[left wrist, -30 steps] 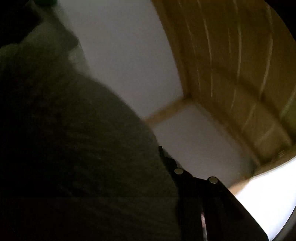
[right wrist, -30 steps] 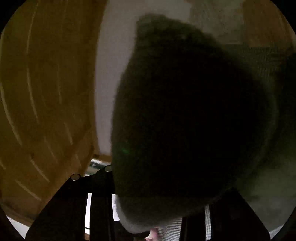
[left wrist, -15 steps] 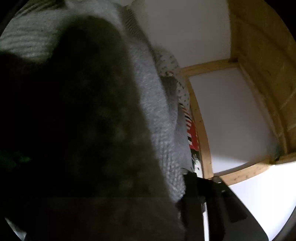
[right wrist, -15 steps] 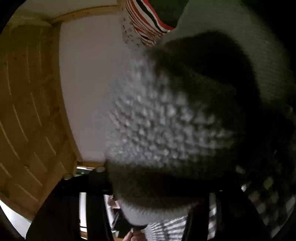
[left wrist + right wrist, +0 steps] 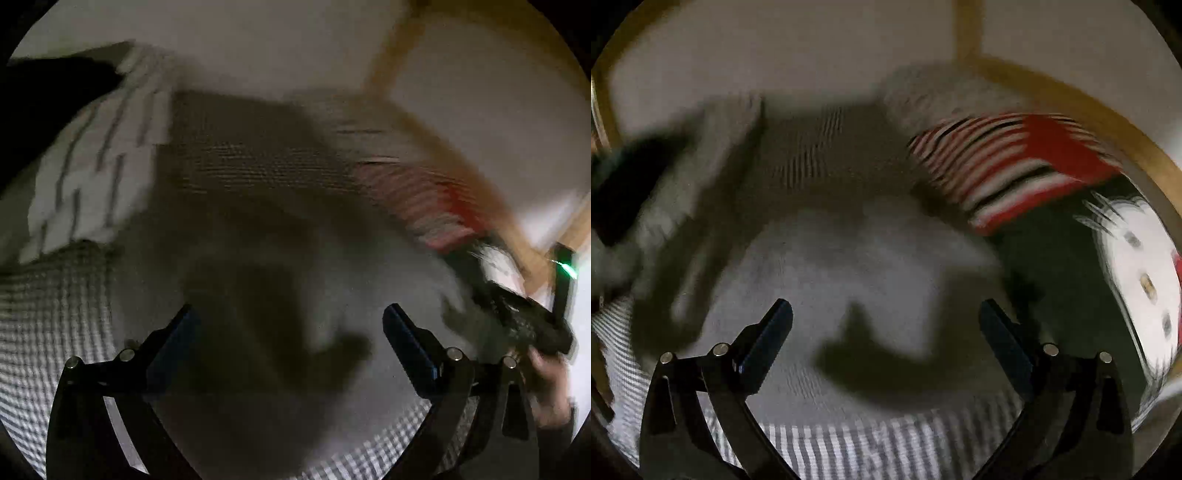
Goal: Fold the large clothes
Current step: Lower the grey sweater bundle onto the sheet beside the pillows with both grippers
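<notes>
A grey knitted garment [image 5: 258, 229] lies spread on a checked bed cover [image 5: 48, 332]; it also shows in the right wrist view [image 5: 871, 258]. My left gripper [image 5: 286, 321] is open and empty above the garment. My right gripper [image 5: 884, 317] is open and empty above the same garment. The right gripper's body and the hand on it show at the right edge of the left wrist view [image 5: 528, 325]. Both views are blurred by motion.
A red, white and black striped cloth [image 5: 1015, 162] lies at the far right of the bed, with a white patterned cloth [image 5: 1137, 277] beside it. A dark item [image 5: 624, 184] sits at the left. Wooden beams [image 5: 1071, 107] and white walls stand behind the bed.
Both grippers held the grey garment up close to the cameras. Now both have let go and stand open, and the garment lies on the bed.
</notes>
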